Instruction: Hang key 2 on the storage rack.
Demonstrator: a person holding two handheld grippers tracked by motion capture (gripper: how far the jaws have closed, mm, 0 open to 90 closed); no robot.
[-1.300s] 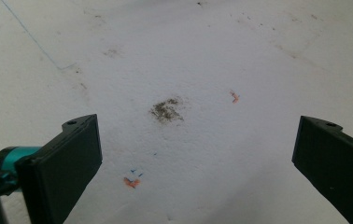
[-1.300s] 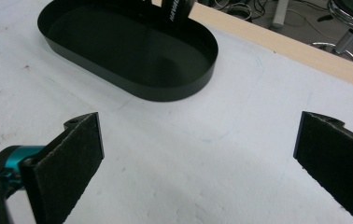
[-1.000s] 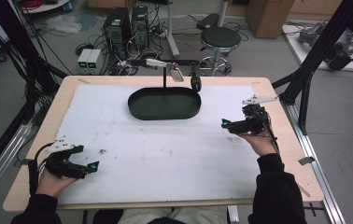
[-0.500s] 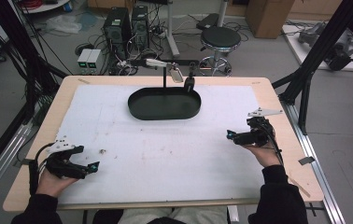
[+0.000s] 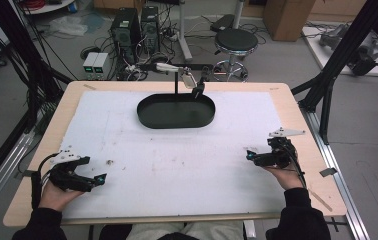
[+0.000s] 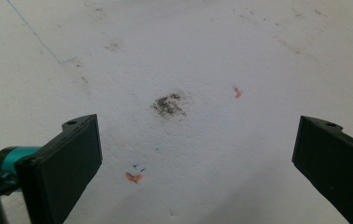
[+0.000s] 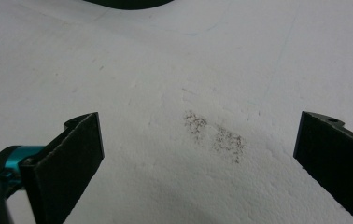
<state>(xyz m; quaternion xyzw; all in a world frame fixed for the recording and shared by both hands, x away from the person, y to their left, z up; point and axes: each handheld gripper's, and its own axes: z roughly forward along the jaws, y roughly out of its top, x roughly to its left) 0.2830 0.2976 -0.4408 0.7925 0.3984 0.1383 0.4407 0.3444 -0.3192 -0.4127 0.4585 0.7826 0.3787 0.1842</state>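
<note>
Your left hand-held gripper (image 5: 94, 180) sits low at the near left of the surface, jaws spread wide with nothing between them. Your right hand-held gripper (image 5: 251, 156) rests at the near right, pointing left, jaws likewise wide apart, forearm in a dark sleeve.

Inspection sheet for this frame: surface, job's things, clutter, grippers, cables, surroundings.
Surface: white mat on a wooden table, with grey smudges and small orange marks.
Job's things: black oval tray at the far middle, looks empty.
Clutter: nothing seen.
Grippers: left gripper and right gripper both open, holding nothing, near the mat's front corners.
Cables: one trails from each gripper.
Surroundings: stool, computer towers, floor cables.
</note>
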